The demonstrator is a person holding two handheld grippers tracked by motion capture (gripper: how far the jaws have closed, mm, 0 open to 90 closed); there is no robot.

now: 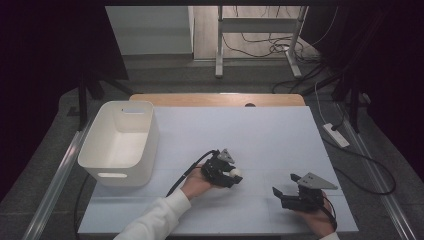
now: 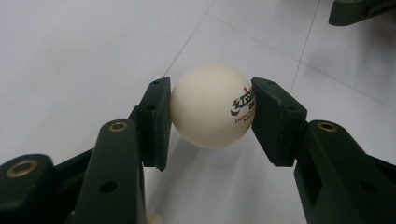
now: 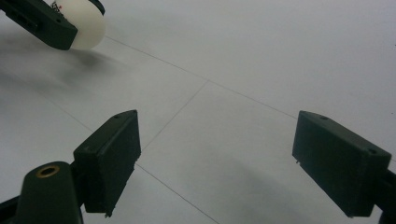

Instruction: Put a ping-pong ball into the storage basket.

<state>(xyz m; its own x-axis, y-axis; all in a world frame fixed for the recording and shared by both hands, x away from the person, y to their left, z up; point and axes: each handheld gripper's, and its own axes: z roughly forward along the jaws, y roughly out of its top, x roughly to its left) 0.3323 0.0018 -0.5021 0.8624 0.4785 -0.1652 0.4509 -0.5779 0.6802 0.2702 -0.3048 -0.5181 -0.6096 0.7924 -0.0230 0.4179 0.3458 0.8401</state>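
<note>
The left gripper (image 2: 212, 116) has its jaws closed against both sides of a white table tennis ball (image 2: 212, 106), whose printed logo faces the right-hand jaw; in the high view this gripper (image 1: 231, 175) sits near the centre of the white worktop (image 1: 260, 135), the ball (image 1: 235, 173) at its tip. The right gripper (image 3: 231, 158), at about 4 o'clock from the left one, holds its jaws wide apart with nothing between them. A white plastic bin (image 1: 120, 142) stands at 9 o'clock on the worktop.
</note>
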